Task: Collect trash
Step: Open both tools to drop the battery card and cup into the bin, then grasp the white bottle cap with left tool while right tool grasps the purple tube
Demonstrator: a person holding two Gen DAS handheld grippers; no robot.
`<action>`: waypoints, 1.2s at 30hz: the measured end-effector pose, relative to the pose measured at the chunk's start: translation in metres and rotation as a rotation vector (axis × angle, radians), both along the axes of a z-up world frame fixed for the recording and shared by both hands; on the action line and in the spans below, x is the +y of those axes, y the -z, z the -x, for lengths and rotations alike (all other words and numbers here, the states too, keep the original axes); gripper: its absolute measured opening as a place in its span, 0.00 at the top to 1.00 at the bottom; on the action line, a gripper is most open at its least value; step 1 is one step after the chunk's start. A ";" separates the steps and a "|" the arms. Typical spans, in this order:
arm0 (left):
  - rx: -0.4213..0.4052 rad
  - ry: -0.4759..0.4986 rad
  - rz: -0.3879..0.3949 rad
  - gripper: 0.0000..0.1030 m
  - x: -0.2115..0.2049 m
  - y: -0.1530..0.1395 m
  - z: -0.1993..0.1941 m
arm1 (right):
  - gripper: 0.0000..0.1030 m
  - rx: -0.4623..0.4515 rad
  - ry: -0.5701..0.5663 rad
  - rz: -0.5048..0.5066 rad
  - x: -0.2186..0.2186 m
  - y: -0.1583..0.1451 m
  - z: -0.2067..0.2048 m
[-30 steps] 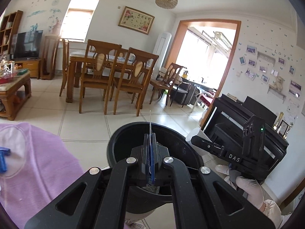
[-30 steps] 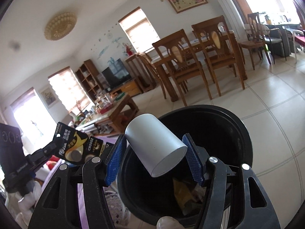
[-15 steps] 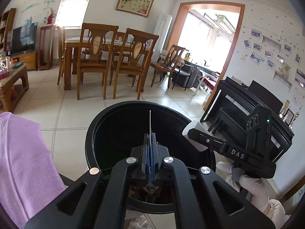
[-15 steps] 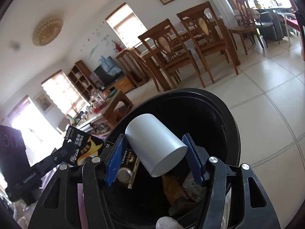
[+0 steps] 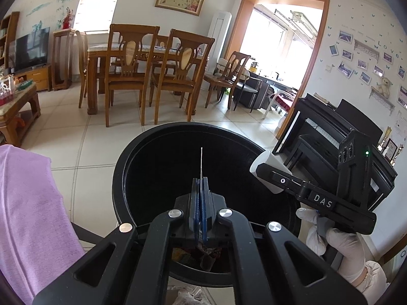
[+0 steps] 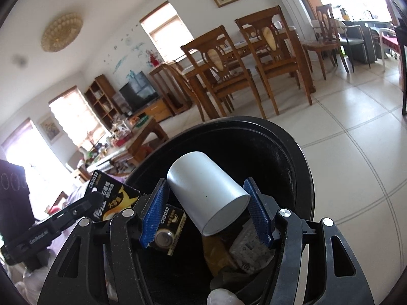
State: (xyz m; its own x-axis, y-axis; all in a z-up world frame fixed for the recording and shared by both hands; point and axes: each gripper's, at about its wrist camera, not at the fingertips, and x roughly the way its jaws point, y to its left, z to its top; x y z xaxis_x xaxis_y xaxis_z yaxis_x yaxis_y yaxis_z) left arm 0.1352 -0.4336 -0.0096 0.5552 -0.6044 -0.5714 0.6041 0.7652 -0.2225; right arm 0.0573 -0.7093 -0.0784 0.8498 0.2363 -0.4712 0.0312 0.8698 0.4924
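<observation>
Trash first: the white paper cup (image 6: 207, 200) is plain and tapered, tilted with its open mouth toward me, and it hangs over the round black bin (image 6: 297, 167). The battery card (image 6: 112, 198) is black with gold print and "CR2032" lettering, one coin cell still in its blister; seen edge-on from my left wrist it is only a thin pale line (image 5: 201, 160) above the bin's opening. My right gripper (image 6: 207, 211) is spread wide with the cup between its blue pads (image 6: 257, 213); the left pad presses the cup, while I cannot tell if the right pad touches it. My left gripper (image 5: 201, 203) is pressed together on the card. Crumpled wrappers (image 6: 251, 254) lie in the bin's bottom. Compared with a second ago, both grippers have come closer over the bin, which now fills more of each view.
</observation>
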 end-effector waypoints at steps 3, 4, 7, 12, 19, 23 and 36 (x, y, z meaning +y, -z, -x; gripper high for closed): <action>-0.012 -0.011 -0.019 0.95 0.000 -0.001 0.001 | 0.40 0.006 -0.008 0.000 0.003 0.000 0.000; -0.016 -0.016 -0.026 0.95 0.000 -0.002 0.003 | 0.38 0.009 -0.008 -0.003 0.004 0.000 0.000; -0.023 -0.023 -0.038 0.94 0.002 -0.007 0.007 | 0.26 0.003 0.003 -0.006 0.009 -0.002 0.004; -0.048 -0.043 -0.051 0.83 0.012 -0.015 0.019 | 0.25 -0.008 0.001 0.009 0.015 -0.006 0.011; -0.165 -0.151 -0.067 0.18 0.053 -0.034 0.046 | 0.23 -0.028 -0.032 0.044 0.044 -0.023 0.017; -0.190 -0.201 -0.074 0.10 0.081 -0.042 0.058 | 0.20 -0.044 -0.077 0.067 0.077 -0.036 0.015; -0.105 -0.408 -0.048 0.05 0.234 -0.042 0.059 | 0.15 -0.079 -0.334 0.158 0.252 -0.072 -0.021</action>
State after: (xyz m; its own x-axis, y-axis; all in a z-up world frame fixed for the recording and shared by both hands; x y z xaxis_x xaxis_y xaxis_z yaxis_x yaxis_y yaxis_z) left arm 0.0760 -0.1993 0.0329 0.8002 -0.2975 -0.5208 0.2674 0.9542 -0.1343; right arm 0.0781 -0.4570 -0.0060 0.7733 0.4363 -0.4601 -0.2998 0.8910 0.3409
